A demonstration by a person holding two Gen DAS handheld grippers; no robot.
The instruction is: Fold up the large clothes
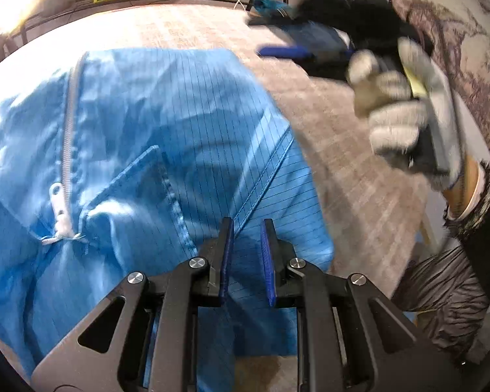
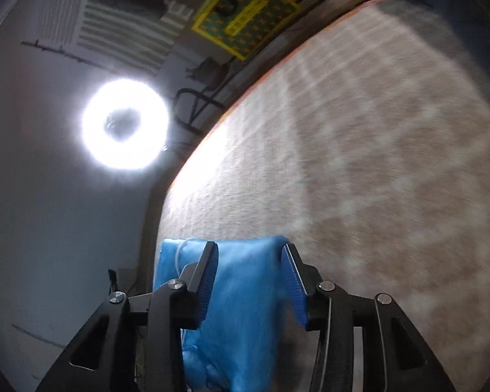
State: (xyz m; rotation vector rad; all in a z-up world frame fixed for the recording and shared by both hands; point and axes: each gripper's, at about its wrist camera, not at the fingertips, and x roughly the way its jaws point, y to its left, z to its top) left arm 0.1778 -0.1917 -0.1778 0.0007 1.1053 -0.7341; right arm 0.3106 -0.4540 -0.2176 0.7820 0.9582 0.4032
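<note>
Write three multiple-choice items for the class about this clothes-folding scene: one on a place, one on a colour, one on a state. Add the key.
1. In the left wrist view, where does the white zipper lie?
A. To the left of the left gripper
B. To the right of it
C. Between its pads

2. What colour is the garment?
A. Red
B. Blue
C. Black

3. How does the right gripper stand?
A. Shut tight with nothing in it
B. Jaws apart with blue cloth between them
C. Shut on a hanger

Key:
1 A, the zipper runs down the left part of the garment, well clear of the pads.
2 B, both views show light blue cloth.
3 B, the right wrist view shows its pads wide apart with cloth draped between them.
</note>
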